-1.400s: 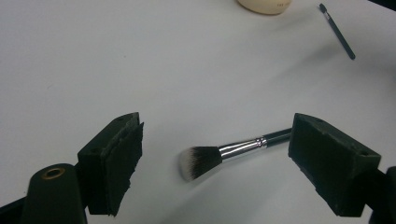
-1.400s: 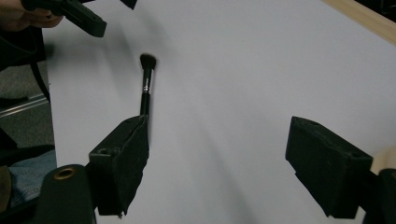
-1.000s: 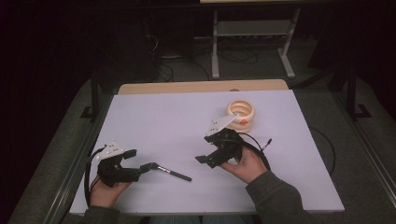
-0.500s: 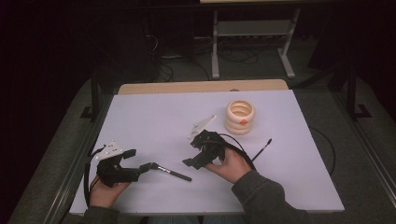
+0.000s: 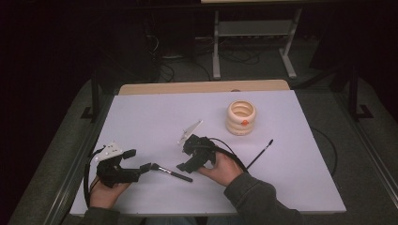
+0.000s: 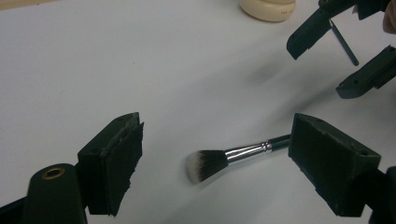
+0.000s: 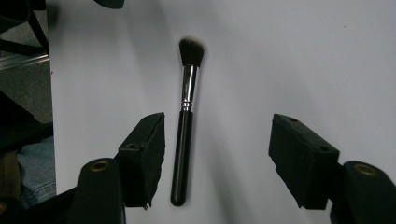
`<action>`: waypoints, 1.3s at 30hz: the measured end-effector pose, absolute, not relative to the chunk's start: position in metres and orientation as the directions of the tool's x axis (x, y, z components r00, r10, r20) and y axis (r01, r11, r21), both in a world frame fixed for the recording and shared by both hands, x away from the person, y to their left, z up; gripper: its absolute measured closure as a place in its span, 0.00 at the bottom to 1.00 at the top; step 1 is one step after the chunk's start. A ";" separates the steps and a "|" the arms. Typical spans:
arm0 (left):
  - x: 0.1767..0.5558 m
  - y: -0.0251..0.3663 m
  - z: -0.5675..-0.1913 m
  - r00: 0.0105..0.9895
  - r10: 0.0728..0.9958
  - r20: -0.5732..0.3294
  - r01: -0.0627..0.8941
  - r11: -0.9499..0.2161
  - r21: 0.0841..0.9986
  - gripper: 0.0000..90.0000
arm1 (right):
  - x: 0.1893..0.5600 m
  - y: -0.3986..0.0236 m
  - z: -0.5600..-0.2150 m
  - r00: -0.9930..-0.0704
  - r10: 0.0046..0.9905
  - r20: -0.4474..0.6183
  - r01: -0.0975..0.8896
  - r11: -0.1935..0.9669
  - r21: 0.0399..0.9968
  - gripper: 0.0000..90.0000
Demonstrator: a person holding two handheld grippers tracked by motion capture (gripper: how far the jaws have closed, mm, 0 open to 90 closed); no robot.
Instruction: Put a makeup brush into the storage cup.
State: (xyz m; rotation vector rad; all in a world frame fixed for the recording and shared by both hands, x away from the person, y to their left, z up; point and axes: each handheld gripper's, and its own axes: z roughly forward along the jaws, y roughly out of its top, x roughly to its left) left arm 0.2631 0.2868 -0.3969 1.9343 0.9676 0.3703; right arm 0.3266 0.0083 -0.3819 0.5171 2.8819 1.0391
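The right gripper (image 5: 186, 165) is across the white table (image 5: 155, 117) now, low and close to the makeup brush (image 5: 170, 171); a second ago it sat farther right and farther back, near the cream ribbed holder (image 5: 241, 117), and half a second ago it was midway. Its jaws have just been closing, yet a broad gap remains: in the right gripper view the brush (image 7: 186, 116) lies flat between them, its black handle just beside the left-hand jaw, with no pad pressing on it that I can make out. Bristles point away from that camera, handle end toward it.

The left gripper (image 5: 141, 169) stays put at the near left of the table, same spot as before. Its jaws stand wide apart; in the left gripper view the brush (image 6: 233, 156) lies on the table between them, its pale-tipped head in the gap and its handle running behind the right-hand jaw. The right gripper (image 6: 338, 65) comes in at the upper right there, jaws parted above the table.

The holder has not moved, with an orange mark on its side. A thin dark brush (image 5: 259, 154) lies to the right of the right hand (image 5: 224, 168), where it was half a second ago
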 end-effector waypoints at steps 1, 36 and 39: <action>0.263 0.287 -0.397 0.647 0.753 -0.120 0.479 -0.279 0.832 0.19 | 0.327 0.009 -0.383 -0.946 0.314 0.074 0.289 0.722 0.629 0.41; 0.264 0.286 -0.399 0.648 0.750 -0.131 0.485 -0.275 0.830 0.19 | 0.319 0.041 -0.419 -0.957 0.270 0.104 0.285 0.820 0.497 0.71; 0.264 0.286 -0.399 0.647 0.751 -0.130 0.485 -0.274 0.831 0.19 | 0.318 0.043 -0.421 -0.957 0.275 0.090 0.284 0.830 0.480 0.75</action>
